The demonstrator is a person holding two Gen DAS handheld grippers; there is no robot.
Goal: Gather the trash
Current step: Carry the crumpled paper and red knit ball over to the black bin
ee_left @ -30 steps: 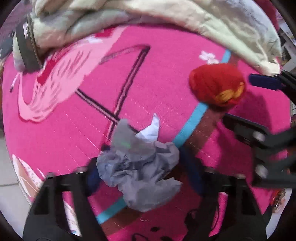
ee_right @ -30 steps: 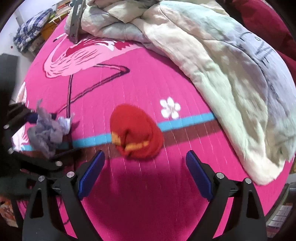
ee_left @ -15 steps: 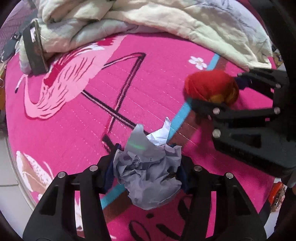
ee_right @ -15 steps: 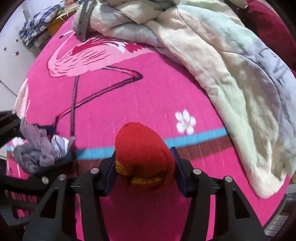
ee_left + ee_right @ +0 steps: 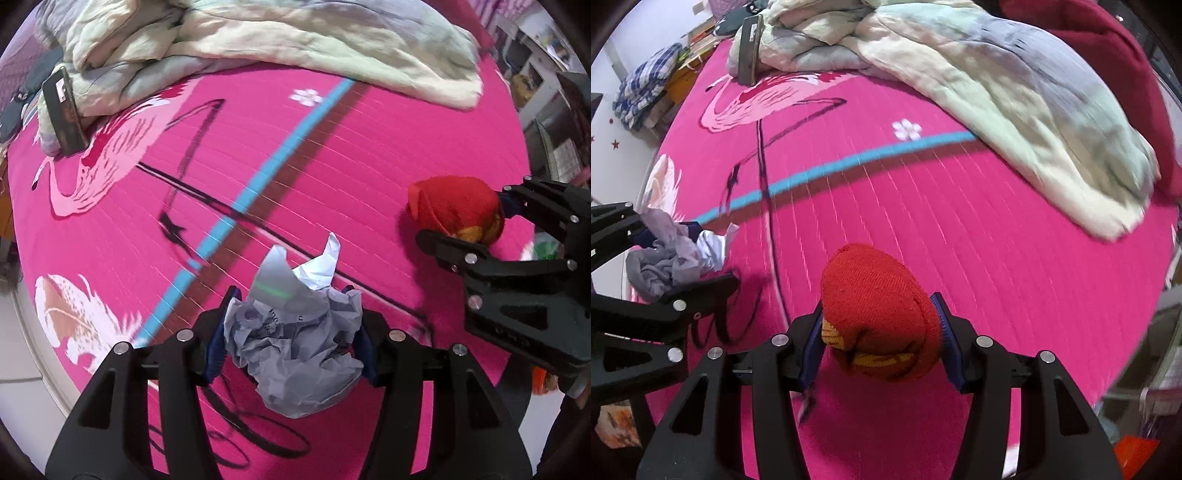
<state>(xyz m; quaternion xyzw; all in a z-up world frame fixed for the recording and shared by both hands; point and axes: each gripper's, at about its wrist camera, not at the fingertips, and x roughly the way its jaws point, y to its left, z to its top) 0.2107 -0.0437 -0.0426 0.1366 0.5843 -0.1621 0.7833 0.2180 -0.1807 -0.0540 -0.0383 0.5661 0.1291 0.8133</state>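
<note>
A crumpled grey and white paper wad (image 5: 295, 332) sits between the blue pads of my left gripper (image 5: 291, 339), which is shut on it above the pink flamingo bedspread (image 5: 332, 155). From the right wrist view the same wad (image 5: 672, 254) shows at the left edge, in the left gripper (image 5: 665, 258). A balled red knitted sock with a yellow patch (image 5: 879, 321) is clamped in my right gripper (image 5: 879, 332), lifted off the spread. In the left wrist view the red sock (image 5: 454, 210) and the right gripper (image 5: 476, 218) holding it appear at the right.
A rumpled pale quilt (image 5: 997, 81) lies across the far side of the bed, with a dark red blanket (image 5: 1108, 48) beyond it. A dark flat box (image 5: 62, 114) leans on the quilt at far left. Folded checked cloth (image 5: 646, 85) and shelves (image 5: 546, 74) flank the bed.
My right gripper closed on the red sock and lifted it off the spread. Both grippers have moved across the bed with their loads; the left one kept hold of the paper wad.
</note>
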